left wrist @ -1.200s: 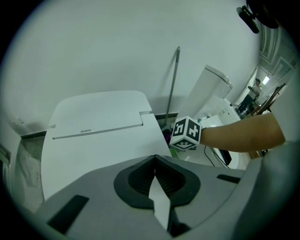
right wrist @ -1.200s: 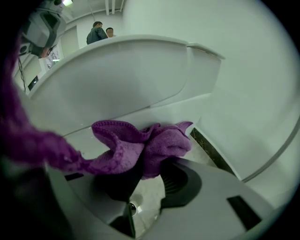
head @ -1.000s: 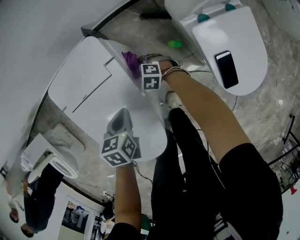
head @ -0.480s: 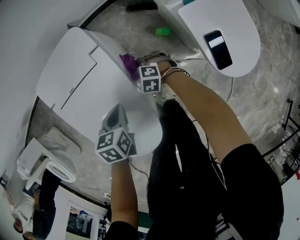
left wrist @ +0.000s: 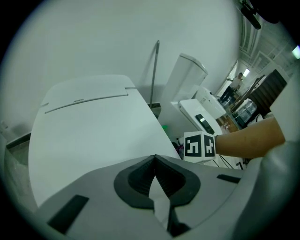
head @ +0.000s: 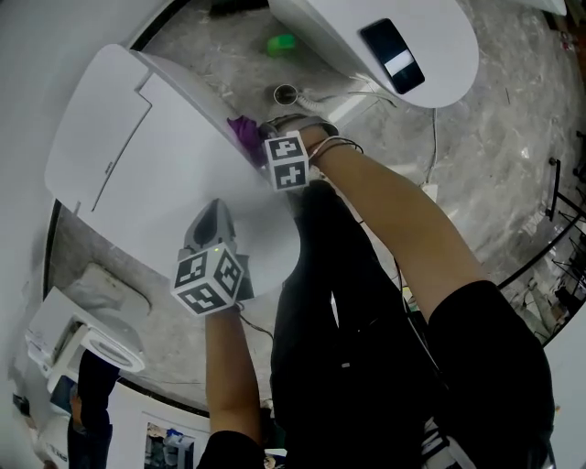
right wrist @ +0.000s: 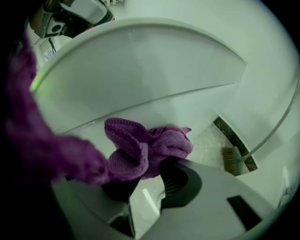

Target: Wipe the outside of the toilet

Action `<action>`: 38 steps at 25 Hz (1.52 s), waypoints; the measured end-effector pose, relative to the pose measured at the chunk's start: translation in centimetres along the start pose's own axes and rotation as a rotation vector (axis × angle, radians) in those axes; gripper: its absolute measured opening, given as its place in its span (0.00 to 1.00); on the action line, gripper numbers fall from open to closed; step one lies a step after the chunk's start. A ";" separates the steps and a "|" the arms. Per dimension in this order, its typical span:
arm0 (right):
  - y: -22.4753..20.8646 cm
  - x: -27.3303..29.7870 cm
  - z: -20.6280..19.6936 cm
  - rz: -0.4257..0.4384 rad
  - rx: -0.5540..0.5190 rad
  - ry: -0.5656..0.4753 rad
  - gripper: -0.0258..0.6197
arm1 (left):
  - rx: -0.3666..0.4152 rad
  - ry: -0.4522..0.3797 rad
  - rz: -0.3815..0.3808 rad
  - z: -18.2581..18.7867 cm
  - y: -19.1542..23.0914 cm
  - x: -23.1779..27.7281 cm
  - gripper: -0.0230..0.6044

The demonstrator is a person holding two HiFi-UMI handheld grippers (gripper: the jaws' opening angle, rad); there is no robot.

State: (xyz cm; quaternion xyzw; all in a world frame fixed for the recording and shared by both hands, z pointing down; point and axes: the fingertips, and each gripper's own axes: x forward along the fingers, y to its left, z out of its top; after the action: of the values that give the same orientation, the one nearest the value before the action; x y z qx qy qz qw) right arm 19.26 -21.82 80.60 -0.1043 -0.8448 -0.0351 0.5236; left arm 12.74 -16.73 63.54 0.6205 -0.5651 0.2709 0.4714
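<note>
Toilet: white, glossy, lid down, with a panel seam near the rear of the lid. Purple cloth is bunched against the toilet's side, just under the lid edge, on the flank facing the second toilet.

Right claw is clenched on the cloth. A fold is trapped at the tips and the rest spills up over them. A loose tail hangs blurred close to the lens at left.

Left claw is clamped together with nothing in it. It sits over the front end of the lid, and I can't tell whether it makes contact.

Floor: grey marbled stone with a thin cable running across it. A small green object lies on the floor between the two toilets. A dark phone lies flat on the second toilet's lid. A brush stands on the floor by the plain white wall. A third toilet is well apart, at lower left in the head view.
</note>
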 end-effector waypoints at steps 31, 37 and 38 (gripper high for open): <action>21.2 -2.1 -5.1 -0.055 0.104 -0.050 0.21 | 0.043 -0.028 0.013 -15.7 -7.5 -4.7 0.05; 26.1 -1.8 -5.4 -0.074 0.062 -0.038 0.21 | -0.066 -0.048 0.057 -22.4 -9.4 -7.0 0.05; 26.9 -1.6 -5.2 -0.077 0.050 -0.033 0.21 | -0.090 -0.047 0.063 -23.6 -9.5 -7.3 0.05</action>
State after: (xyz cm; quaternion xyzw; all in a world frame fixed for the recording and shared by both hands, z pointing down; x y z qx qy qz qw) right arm 30.27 3.34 80.16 -0.0591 -0.8574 -0.0322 0.5103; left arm 24.92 6.77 64.17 0.5867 -0.6067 0.2454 0.4769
